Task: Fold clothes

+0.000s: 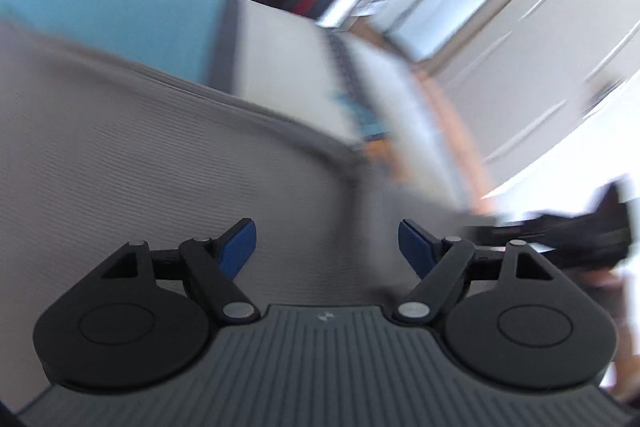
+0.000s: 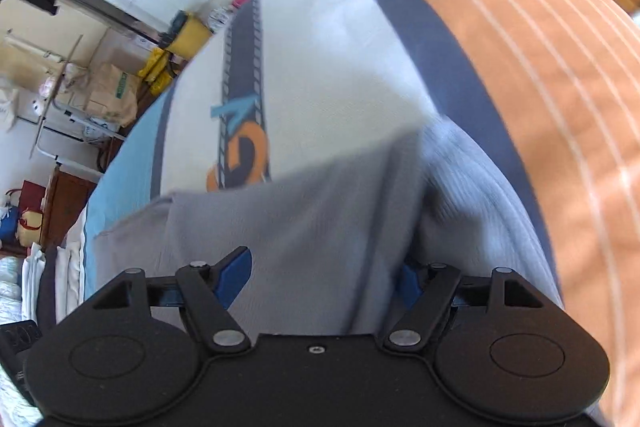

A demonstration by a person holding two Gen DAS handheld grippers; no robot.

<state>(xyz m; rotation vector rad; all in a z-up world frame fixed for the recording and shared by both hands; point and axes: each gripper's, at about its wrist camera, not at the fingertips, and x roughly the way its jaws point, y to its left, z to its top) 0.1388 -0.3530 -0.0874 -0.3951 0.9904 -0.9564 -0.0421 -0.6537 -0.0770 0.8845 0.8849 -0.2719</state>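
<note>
A grey ribbed garment (image 1: 140, 163) lies spread on a bed with a patterned cover (image 1: 280, 59). My left gripper (image 1: 327, 247) is open and empty, just above the garment near its right edge. The left wrist view is motion-blurred. In the right wrist view the same grey garment (image 2: 312, 227) lies folded over itself, with a raised fold between the jaws. My right gripper (image 2: 326, 279) is open with the cloth lying between its blue fingers (image 2: 234, 277). The right finger is partly hidden by the fold.
The bed cover has a blue band (image 2: 120, 179), a white middle with a dark printed strip (image 2: 244, 75) and an orange striped band (image 2: 540, 67). Bags and a yellow bin (image 2: 188, 35) stand beyond the bed. White wardrobe doors (image 1: 520, 67) are to the right.
</note>
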